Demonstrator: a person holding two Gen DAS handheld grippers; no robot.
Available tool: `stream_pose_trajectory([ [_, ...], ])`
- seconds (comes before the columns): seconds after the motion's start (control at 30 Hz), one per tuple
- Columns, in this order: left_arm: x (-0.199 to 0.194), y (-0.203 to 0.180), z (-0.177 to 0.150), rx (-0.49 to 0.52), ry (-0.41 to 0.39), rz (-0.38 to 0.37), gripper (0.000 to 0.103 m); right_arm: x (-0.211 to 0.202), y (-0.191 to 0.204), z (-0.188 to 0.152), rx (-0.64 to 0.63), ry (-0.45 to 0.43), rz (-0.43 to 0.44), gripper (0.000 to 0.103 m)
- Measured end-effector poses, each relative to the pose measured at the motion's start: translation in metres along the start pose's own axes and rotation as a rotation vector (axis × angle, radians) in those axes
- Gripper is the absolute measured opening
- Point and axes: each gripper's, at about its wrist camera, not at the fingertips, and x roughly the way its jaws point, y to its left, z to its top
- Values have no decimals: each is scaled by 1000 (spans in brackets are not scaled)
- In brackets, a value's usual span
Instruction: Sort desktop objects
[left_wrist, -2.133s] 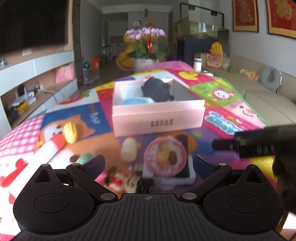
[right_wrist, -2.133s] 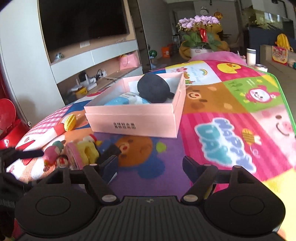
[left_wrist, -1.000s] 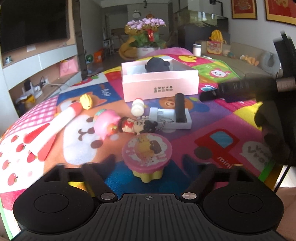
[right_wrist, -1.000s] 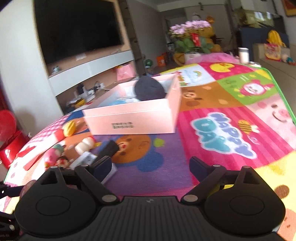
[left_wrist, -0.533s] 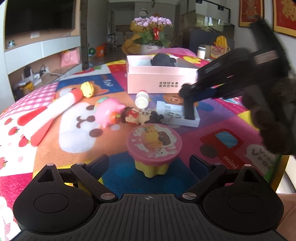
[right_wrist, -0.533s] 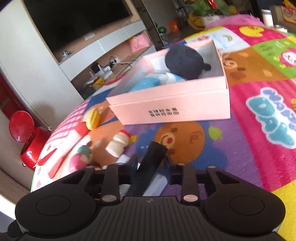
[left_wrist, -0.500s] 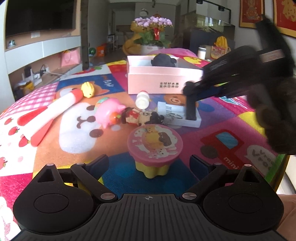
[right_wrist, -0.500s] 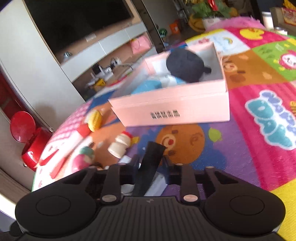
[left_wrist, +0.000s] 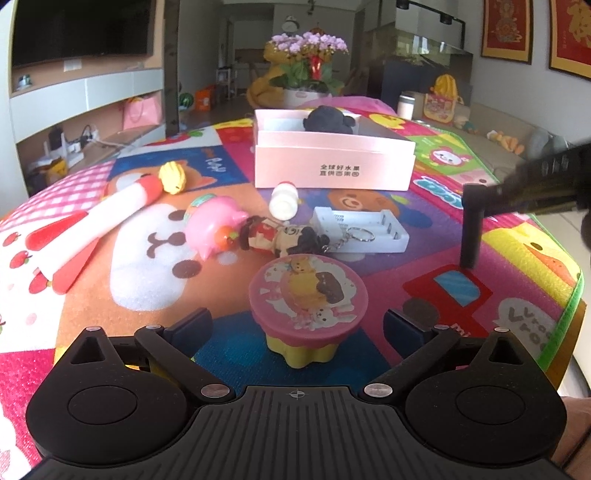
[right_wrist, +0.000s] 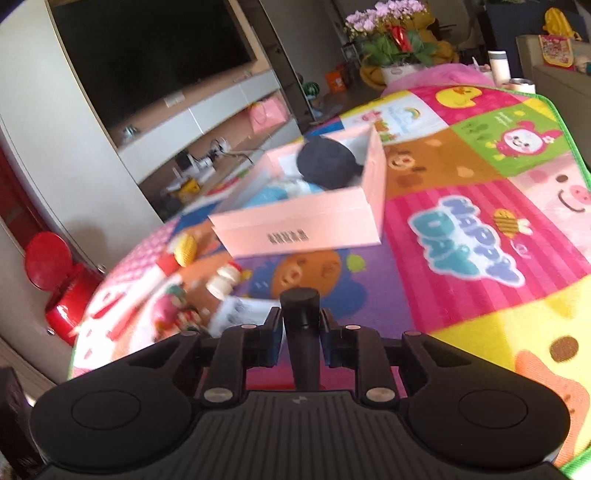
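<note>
Pink box (left_wrist: 334, 162) w/ Chinese print – mat (right_wrist: 461, 236) reads "HAPPY DAY".

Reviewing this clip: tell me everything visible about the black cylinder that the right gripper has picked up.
The black cylinder is a plain matte rod with a flat round end and no markings that can be read. The right gripper is shut on it near one end, a finger against each side. In the left wrist view it hangs nearly upright above the colourful play mat, to the right of the white battery holder, its lower end over the red car print; contact with the mat cannot be judged.
</note>
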Motion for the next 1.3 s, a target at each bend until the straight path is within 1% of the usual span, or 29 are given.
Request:
stream_pose_trajectory([
  [0.03, 1, 0, 0, -3, 4, 1, 102, 2, 1, -4, -29, -11, -41, 22],
  [0.07, 1, 0, 0, -3, 6, 1, 102, 4, 3, -7, -60, -22, -82, 26],
  [0.1, 1, 0, 0, -2, 7, 3, 102, 5, 5, -10, -86, -34, -108, 32],
  [0.13, 2, -1, 0, 0, 9, 4, 103, 6, 8, -12, -111, -48, -123, 35],
  [0.17, 2, -1, 0, 2, 10, 6, 103, 6, 11, -14, -135, -63, -129, 39],
  [0.2, 2, -1, 0, 3, 10, 7, 103, 7, 16, -14, -155, -75, -125, 42],
  [0.23, 3, -1, 0, 3, 11, 7, 103, 7, 20, -14, -173, -85, -116, 43],
  [0.27, 3, -1, 0, 3, 11, 7, 103, 8, 26, -14, -189, -87, -93, 43],
  [0.3, 3, -1, 0, 3, 11, 8, 103, 11, 30, -12, -196, -74, -51, 43],
  [0.4, 3, -1, 0, 3, 11, 7, 103, 25, 37, -4, -128, 30, 140, 43],
  [0.43, 3, -1, 0, 3, 11, 7, 103, 31, 41, 0, -116, 56, 181, 43],
  [0.47, 3, -1, 0, 3, 11, 7, 103, 36, 48, 2, -128, 62, 202, 43],
  [0.57, 3, -1, -1, 0, 9, 4, 103, 48, 78, 10, -260, 62, 233, 43],
  [0.63, 3, -1, -1, -5, 7, 0, 103, 59, 89, 18, -266, 117, 295, 43],
  [0.67, 3, -1, -1, -6, 6, -2, 103, 68, 93, 21, -247, 148, 320, 43],
  [0.7, 2, 0, -1, -8, 6, -3, 103, 76, 96, 23, -229, 171, 326, 43],
  [0.8, 2, 1, -2, -16, 2, -8, 103, 98, 101, 22, -184, 221, 307, 43],
  [0.83, 2, 2, -2, -19, 1, -11, 103, 104, 102, 19, -163, 250, 307, 43],
  [0.87, 2, 3, -2, -22, 0, -13, 103, 107, 102, 18, -136, 281, 327, 47],
  [0.9, 1, 3, -2, -24, -1, -15, 103, 109, 99, 18, -91, 314, 385, 48],
  [0.93, 1, 3, -2, -26, -2, -17, 103, 110, 94, 19, -24, 344, 473, 48],
  [0.97, 1, 4, -2, -28, -3, -19, 103, 110, 87, 22, 46, 362, 541, 48],
  [1.0, 1, 4, -2, -30, -4, -20, 103, 107, 81, 26, 91, 351, 564, 48],
  [1.03, 1, 4, -2, -31, -4, -20, 103, 101, 76, 31, 98, 316, 544, 48],
  [1.07, 1, 4, -2, -32, -4, -21, 103, 93, 71, 37, 77, 260, 487, 49],
  [1.13, 1, 4, -2, -35, -5, -23, 103, 74, 61, 42, 8, 144, 348, 56],
  [1.2, 1, 4, -2, -39, -6, -25, 103, 55, 51, 38, -88, 51, 198, 68],
  [1.23, 1, 5, -2, -39, -5, -26, 103, 47, 46, 34, -140, 15, 122, 71],
  [1.3, 2, 5, -2, -39, -5, -26, 103, 34, 36, 23, -219, -34, -12, 82],
])
